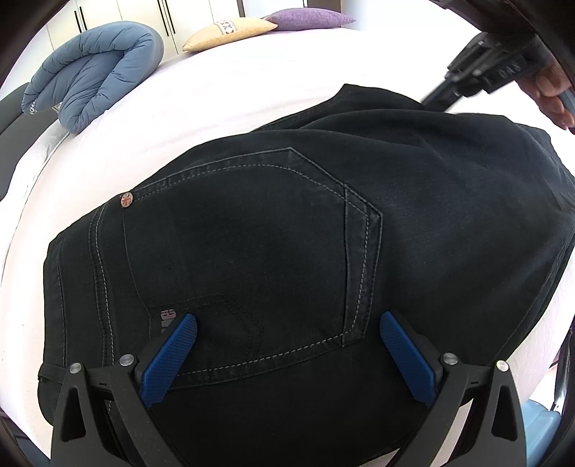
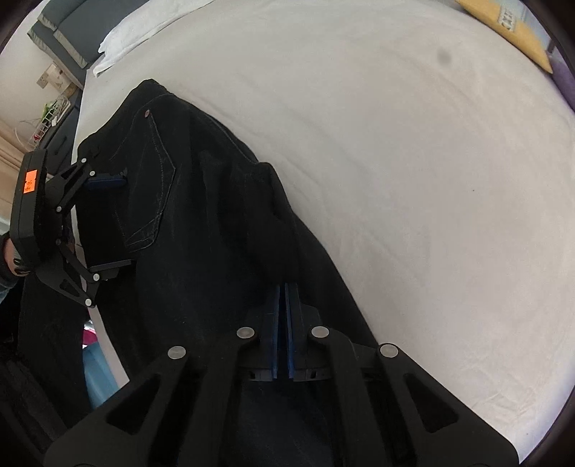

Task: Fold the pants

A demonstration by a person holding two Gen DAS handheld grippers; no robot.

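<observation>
The black pants (image 1: 287, 233) lie on the white bed (image 1: 215, 97), bunched and partly folded, with a stitched back pocket (image 1: 251, 258) facing up and a small metal rivet (image 1: 126, 199) at its corner. The left gripper (image 1: 287, 355) hangs over the waist end of the pants with its jaws wide apart, one blue pad (image 1: 169, 359) on each side of the pocket's lower edge and nothing pinched between them. The right gripper (image 2: 284, 323) points down at the darker cloth farther along the pants; its jaws are drawn together, and whether a thin fold of cloth is caught between the pads cannot be told. In the left wrist view a hand (image 1: 553, 93) grips that tool at the upper right. A folded blue quilt (image 1: 93, 72), a tan cushion (image 1: 230, 32) and a purple cushion (image 1: 309, 18) sit at the far end of the bed, well apart from the pants.
</observation>
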